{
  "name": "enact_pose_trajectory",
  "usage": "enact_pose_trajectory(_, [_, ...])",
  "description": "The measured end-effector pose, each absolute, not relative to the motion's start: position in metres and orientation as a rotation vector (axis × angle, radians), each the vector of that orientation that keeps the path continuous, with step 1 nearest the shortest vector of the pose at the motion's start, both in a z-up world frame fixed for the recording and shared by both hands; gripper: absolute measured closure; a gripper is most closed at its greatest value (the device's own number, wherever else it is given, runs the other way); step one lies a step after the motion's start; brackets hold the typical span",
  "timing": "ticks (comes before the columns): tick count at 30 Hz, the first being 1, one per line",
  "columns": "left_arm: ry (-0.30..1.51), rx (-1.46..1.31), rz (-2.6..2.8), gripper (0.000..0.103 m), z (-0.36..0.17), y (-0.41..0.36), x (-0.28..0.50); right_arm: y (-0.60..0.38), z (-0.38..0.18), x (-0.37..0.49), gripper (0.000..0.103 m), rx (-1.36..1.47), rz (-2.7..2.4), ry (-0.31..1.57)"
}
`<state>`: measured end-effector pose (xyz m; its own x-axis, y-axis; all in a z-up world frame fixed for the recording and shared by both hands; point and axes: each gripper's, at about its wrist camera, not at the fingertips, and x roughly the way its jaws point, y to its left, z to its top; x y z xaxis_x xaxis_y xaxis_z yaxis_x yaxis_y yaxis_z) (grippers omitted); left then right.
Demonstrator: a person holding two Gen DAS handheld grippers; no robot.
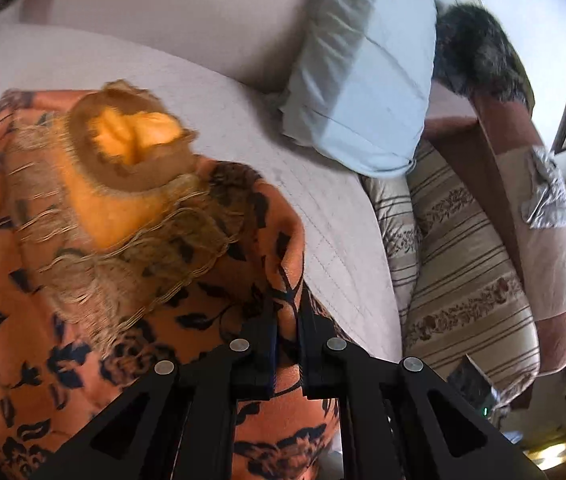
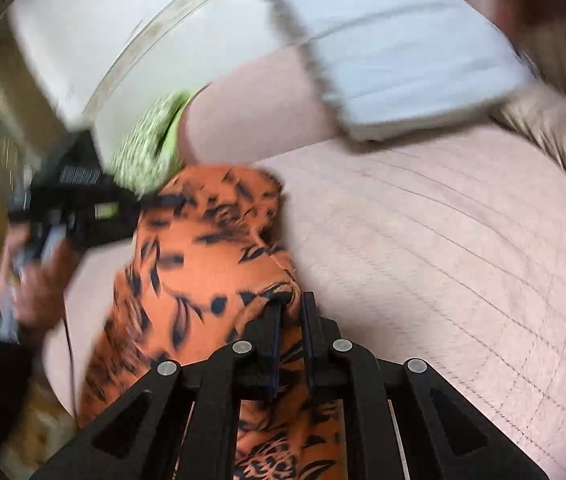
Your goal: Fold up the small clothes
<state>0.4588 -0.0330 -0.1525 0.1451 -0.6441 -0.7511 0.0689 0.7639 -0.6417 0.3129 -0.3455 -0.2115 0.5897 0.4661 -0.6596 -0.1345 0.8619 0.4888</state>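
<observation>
An orange cloth with a dark floral print [image 1: 43, 320] lies bunched on the pink quilted bed cover [image 1: 323, 216]. A tan fringed edge and a plain orange-yellow fold [image 1: 131, 136] sit on top of it. My left gripper [image 1: 287, 304] is shut on a fold of this cloth. In the right wrist view the same orange cloth [image 2: 203, 264] hangs stretched, blurred, between both grippers. My right gripper [image 2: 291, 304] is shut on its near edge. The left gripper [image 2: 163, 200] pinches the far edge, with a hand [image 2: 31, 288] on its handle.
A light blue pillow [image 1: 367, 80] rests at the head of the bed, also seen as the pillow [image 2: 403, 60]. A striped cushion [image 1: 459, 264] and a dark furry item [image 1: 479, 56] are at the right. A green patterned cloth [image 2: 151, 140] lies beyond the orange one. Bare quilt [image 2: 443, 240] spreads to the right.
</observation>
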Motion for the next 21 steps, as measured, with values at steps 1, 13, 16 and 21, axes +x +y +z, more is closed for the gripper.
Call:
enact_pose_trajectory(1, [1.341, -0.506, -0.545, 0.097, -0.155, -0.043, 0.464, -0.355, -0.218, 0.316, 0.094, 0.461, 0.358, 0.885])
enact_pose_trajectory(13, [1.374, -0.370, -0.387, 0.079, -0.186, -0.031, 0.461, -0.393, -0.293, 0.338, 0.084, 0.733, 0.328, 0.995])
enact_pose_trajectory(16, [1.290, -0.375, -0.373, 0.065, -0.150, 0.015, 0.417, -0.392, -0.273, 0.338, 0.078, 0.728, 0.332, 0.977])
enact_pose_trajectory(21, [1.203, -0.416, -0.243, 0.056, -0.115, 0.098, 0.324, -0.398, -0.231, 0.291, 0.053, 0.716, 0.297, 0.909])
